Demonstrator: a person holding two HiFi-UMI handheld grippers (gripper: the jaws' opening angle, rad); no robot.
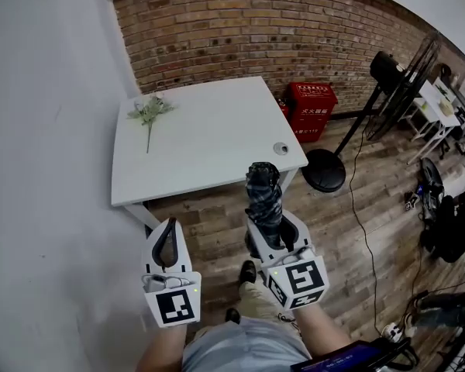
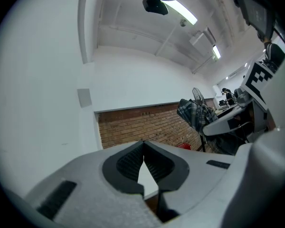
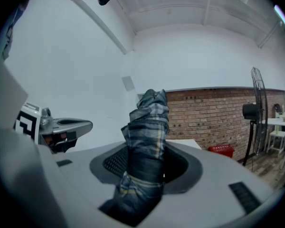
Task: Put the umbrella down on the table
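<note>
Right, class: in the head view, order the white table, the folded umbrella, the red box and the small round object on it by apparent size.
1. white table
2 and 3. umbrella and red box: about alike, and the umbrella is nearer the camera, so unranked
4. small round object

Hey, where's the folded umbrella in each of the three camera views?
Head view: umbrella, lower centre, gripped by the right gripper.
Left gripper view: right of centre, at mid-height.
Right gripper view: dead centre, between its fingers.
Shared landmark: the brick wall.
</note>
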